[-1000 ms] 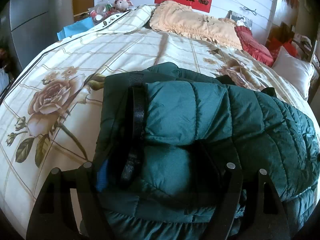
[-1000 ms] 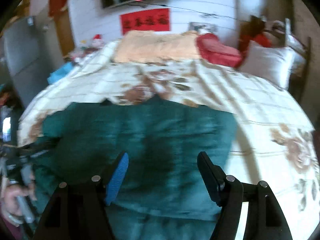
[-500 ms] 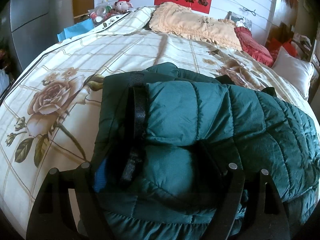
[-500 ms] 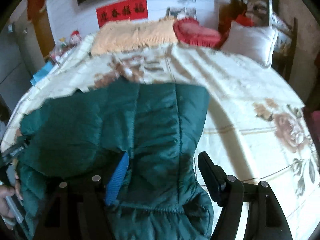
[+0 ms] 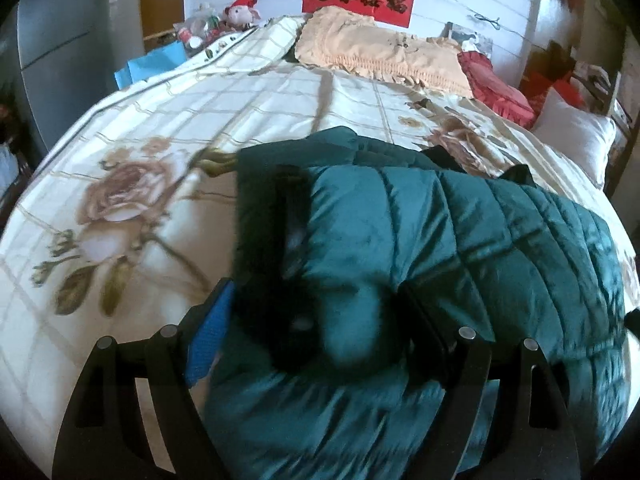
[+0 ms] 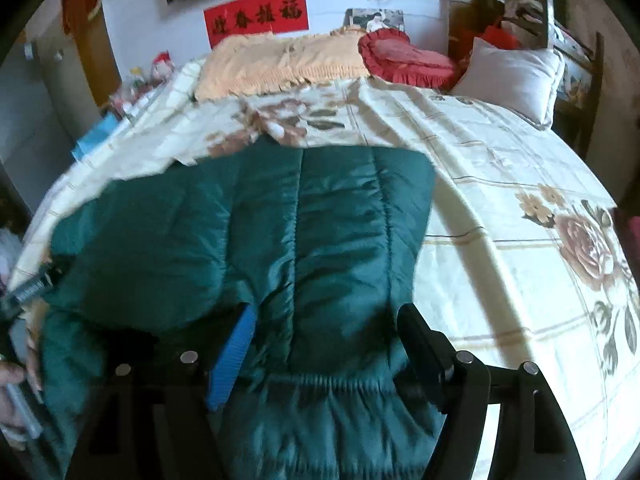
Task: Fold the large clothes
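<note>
A dark green quilted jacket (image 5: 460,240) lies folded in a thick bundle on the flowered bedspread (image 5: 120,208). A black zipper strip (image 5: 294,216) runs along its left side. My left gripper (image 5: 316,316) is open, its fingers wide apart around the near end of the bundle. In the right wrist view the jacket (image 6: 280,220) spreads flat toward the left, its ribbed hem (image 6: 332,384) nearest. My right gripper (image 6: 326,328) is open over the hem, its fingers either side of it. The left-hand gripper (image 6: 24,292) shows at the far left edge.
A peach fringed pillow (image 5: 376,52), a red pillow (image 5: 496,84) and a white pillow (image 5: 572,140) lie at the head of the bed. A soft toy and clutter (image 5: 224,20) stand at the back left. The bed's right side (image 6: 540,240) holds only bedspread.
The left gripper has pulled back slightly, so its blue pad now shows beside the bundle. The right gripper has drawn back and up toward the hem; more of the jacket lies ahead of it.
</note>
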`<action>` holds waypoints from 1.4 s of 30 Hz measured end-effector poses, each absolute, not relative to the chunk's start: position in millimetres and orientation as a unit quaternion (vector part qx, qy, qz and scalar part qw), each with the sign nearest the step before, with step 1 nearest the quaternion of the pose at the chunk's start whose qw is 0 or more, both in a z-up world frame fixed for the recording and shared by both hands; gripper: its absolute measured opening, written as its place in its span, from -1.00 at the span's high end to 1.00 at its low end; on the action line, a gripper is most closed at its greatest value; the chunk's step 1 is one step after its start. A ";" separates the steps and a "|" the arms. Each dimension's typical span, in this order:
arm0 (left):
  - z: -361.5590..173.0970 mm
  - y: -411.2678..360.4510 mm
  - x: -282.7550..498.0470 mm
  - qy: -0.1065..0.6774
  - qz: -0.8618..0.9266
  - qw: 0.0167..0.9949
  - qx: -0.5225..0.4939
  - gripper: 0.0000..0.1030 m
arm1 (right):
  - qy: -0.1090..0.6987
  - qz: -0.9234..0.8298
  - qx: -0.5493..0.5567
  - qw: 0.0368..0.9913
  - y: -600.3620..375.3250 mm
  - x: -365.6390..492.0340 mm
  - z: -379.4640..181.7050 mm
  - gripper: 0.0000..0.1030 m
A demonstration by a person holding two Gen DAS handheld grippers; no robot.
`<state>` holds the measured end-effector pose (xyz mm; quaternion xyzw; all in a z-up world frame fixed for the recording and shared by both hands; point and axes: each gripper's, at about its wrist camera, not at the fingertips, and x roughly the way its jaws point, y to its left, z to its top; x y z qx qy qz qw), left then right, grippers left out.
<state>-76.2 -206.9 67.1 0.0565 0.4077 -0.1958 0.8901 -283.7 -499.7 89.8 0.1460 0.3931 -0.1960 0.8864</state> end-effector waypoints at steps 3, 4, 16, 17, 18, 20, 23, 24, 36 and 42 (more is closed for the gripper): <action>71.2 -184.2 -93.8 0.407 -0.201 0.889 0.057 -0.60 | 0.393 -0.193 0.137 0.889 -492.3 -306.8 99.1 -0.49; 71.1 -179.1 -99.3 0.408 -0.201 0.889 0.056 -0.60 | 0.395 -0.193 0.135 0.888 -489.8 -313.8 99.7 -0.52; 75.4 -119.9 -156.7 0.421 -0.200 0.884 0.042 -0.60 | 0.419 -0.191 0.158 0.874 -469.3 -378.6 78.3 -0.52; 77.3 -116.3 -161.4 0.418 -0.201 0.885 0.042 -0.60 | 0.421 -0.189 0.159 0.873 -467.2 -383.0 76.9 -0.52; 78.5 -113.7 -165.5 0.417 -0.202 0.885 0.042 -0.60 | 0.423 -0.189 0.160 0.872 -465.3 -386.6 76.1 -0.52; 79.7 -107.7 -173.1 0.417 -0.204 0.885 0.043 -0.60 | 0.426 -0.187 0.160 0.870 -461.6 -393.3 74.4 -0.52; 78.7 -98.8 -183.6 0.418 -0.204 0.884 0.046 -0.60 | 0.433 -0.183 0.160 0.868 -454.1 -402.7 72.2 -0.52; 78.5 -96.4 -186.8 0.419 -0.205 0.883 0.047 -0.60 | 0.433 -0.182 0.158 0.869 -452.4 -405.0 72.0 -0.52; 73.3 -73.7 -219.8 0.427 -0.207 0.878 0.061 -0.60 | 0.443 -0.177 0.152 0.866 -430.9 -434.5 69.0 -0.59; 72.2 -66.1 -228.2 0.430 -0.207 0.877 0.063 -0.60 | 0.452 -0.177 0.160 0.859 -430.9 -445.8 64.7 -0.61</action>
